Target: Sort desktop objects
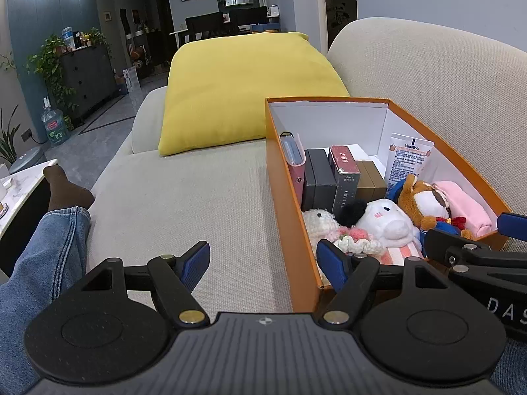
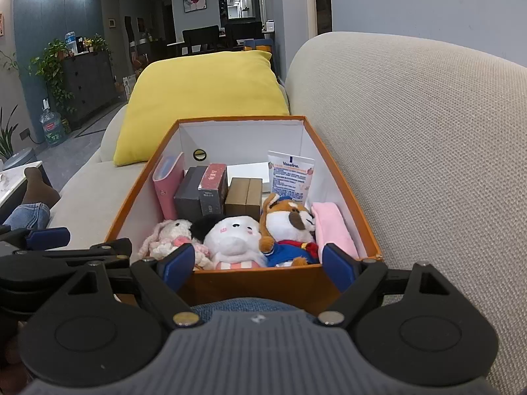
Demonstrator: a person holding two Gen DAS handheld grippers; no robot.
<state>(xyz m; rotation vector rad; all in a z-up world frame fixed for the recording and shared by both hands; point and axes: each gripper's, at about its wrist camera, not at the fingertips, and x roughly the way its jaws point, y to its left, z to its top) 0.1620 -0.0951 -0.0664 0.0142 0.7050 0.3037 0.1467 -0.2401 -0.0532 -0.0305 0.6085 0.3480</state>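
Both grippers released, poised at the near end of the orange cardboard box [image 2: 247,283] on the beige sofa.

Right gripper [image 2: 257,265] is centred on the box, jaws wide and empty, so it is the nearer one; box long axis runs straight away from it. Left gripper [image 1: 263,263], also wide and empty, straddles the box's left wall. Plush toys [image 2: 235,240] lie just ahead, small boxes beyond. Box floor hidden; near wall partly cut off.
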